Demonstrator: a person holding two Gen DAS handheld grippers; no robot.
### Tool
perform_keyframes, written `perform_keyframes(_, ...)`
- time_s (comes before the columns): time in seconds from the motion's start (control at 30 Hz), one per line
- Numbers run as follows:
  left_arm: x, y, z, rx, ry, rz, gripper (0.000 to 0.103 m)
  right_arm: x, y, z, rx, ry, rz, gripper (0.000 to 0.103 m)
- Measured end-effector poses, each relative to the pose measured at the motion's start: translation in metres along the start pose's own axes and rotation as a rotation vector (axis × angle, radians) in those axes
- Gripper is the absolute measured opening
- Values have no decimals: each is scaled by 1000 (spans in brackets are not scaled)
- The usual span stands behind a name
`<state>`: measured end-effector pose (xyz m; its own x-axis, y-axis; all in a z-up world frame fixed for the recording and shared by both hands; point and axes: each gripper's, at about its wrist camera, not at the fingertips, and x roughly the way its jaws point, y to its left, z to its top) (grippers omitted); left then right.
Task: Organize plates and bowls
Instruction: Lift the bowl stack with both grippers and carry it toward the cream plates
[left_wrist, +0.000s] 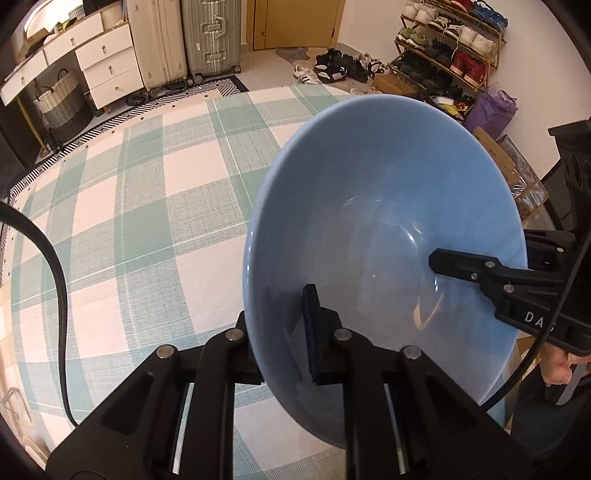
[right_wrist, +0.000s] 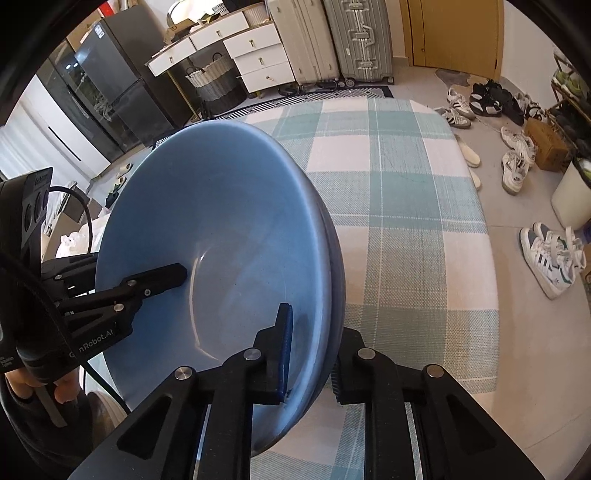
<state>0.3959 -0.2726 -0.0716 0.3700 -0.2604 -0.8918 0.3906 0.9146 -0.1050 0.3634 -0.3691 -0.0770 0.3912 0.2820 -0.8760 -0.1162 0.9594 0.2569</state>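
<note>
Left wrist view: both tools clamp the blue bowl's (left_wrist: 369, 192) rim, hiding the tablecloth (left_wrist: 140, 206) beneath.

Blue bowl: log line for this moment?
object: glossy blue ceramic bowl | left gripper: shut on rim | right gripper: shut on opposite rim | under: green-white checked tablecloth

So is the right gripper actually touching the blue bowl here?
Touching. In the right wrist view the right gripper has one finger inside the blue bowl and one outside, both pads pressed against its rim wall.
</note>
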Motion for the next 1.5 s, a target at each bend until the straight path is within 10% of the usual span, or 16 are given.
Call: perform_keyframes(1.5, -215, 42, -167, -134, -135, 141, 12, -68, 152, -54, -219, -12, 101, 17)
